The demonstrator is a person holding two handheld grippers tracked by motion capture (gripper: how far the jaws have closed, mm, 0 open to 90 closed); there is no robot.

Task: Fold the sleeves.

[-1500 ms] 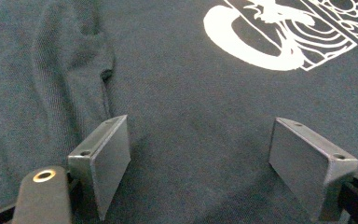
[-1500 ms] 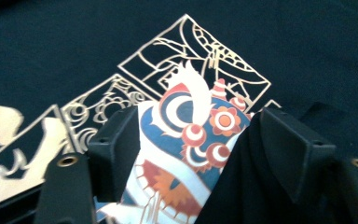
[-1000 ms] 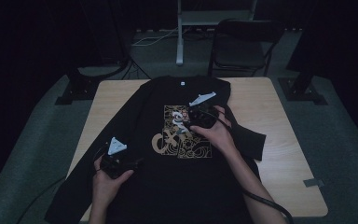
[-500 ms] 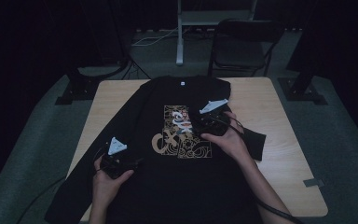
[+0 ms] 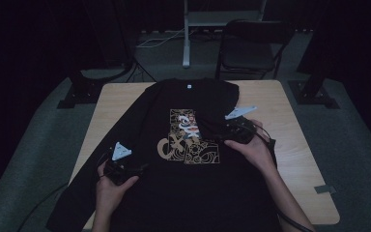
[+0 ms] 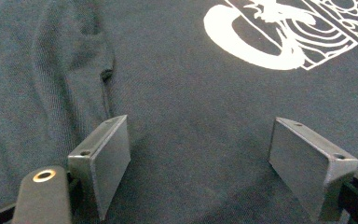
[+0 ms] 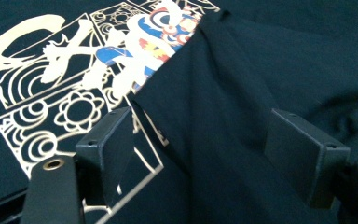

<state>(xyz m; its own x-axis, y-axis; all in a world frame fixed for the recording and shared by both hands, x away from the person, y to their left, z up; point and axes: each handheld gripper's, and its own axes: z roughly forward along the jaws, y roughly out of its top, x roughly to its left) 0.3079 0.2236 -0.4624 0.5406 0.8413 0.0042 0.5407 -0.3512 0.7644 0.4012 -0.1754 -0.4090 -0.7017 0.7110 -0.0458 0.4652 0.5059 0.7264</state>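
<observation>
Since the earlier frames I have drawn my right tongs (image 5: 211,131) back from the far part of the black shirt (image 5: 193,193) toward its printed design (image 5: 189,137), while my left tongs (image 5: 137,169) have stayed on the near left of the cloth. My right tongs (image 7: 200,154) stand wide, a folded-over flap of the shirt (image 7: 242,93) between them and the print (image 7: 74,88) off to their left; my left tongs (image 6: 200,154) are also wide, resting on flat cloth with the print (image 6: 279,32) ahead to their right. The shirt lies spread under both tongs over the wooden counter (image 5: 294,159), and a folding chair (image 5: 251,43) stands beyond the counter's far edge.
</observation>
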